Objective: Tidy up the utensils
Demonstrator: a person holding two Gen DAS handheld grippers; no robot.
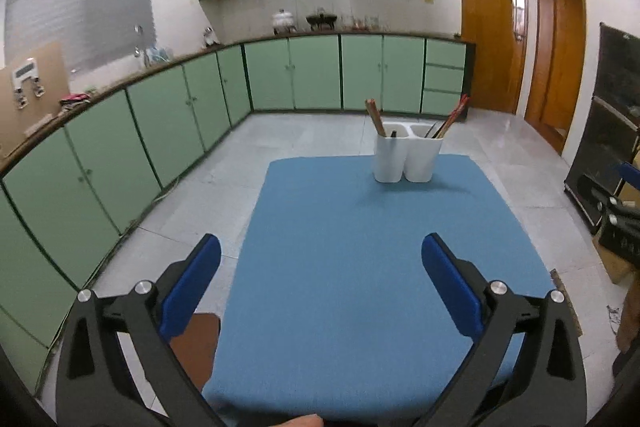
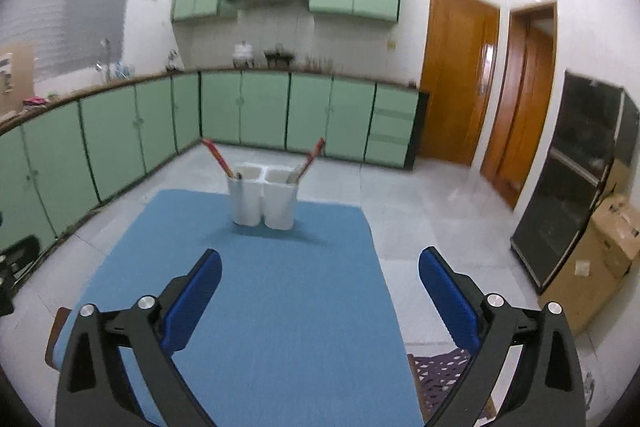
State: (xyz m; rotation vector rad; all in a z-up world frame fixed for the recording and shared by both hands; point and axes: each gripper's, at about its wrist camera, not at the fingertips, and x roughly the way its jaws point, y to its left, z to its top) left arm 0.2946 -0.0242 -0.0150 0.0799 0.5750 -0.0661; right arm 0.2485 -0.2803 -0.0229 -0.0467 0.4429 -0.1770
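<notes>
Here, close up, the left gripper [image 1: 320, 247] has its two blue pads [image 1: 192, 287] spread wide, with nothing between them. The right gripper [image 2: 320, 259] is spread wide too, and it holds nothing. Both hang over the near part of the blue cloth [image 1: 360, 267].

Farther out on the cloth stands the white holder [image 1: 408, 157]. It has two cups joined side by side, and it stands up straight near the far edge of the cloth. It is well apart from both grippers.

Red and brown chopsticks [image 1: 375, 117] stick out of the left cup and lean to the left. A small dark thing sits beside them in that cup; it is too small to tell what it is. More chopsticks [image 1: 454, 119] stick out of the right cup and lean to the right.

Past the holder is the gray floor [image 1: 320, 135]. Behind that, green cabinets [image 1: 312, 75] run along the wall. To the right of the holder, far back, are brown doors [image 1: 492, 39].
</notes>
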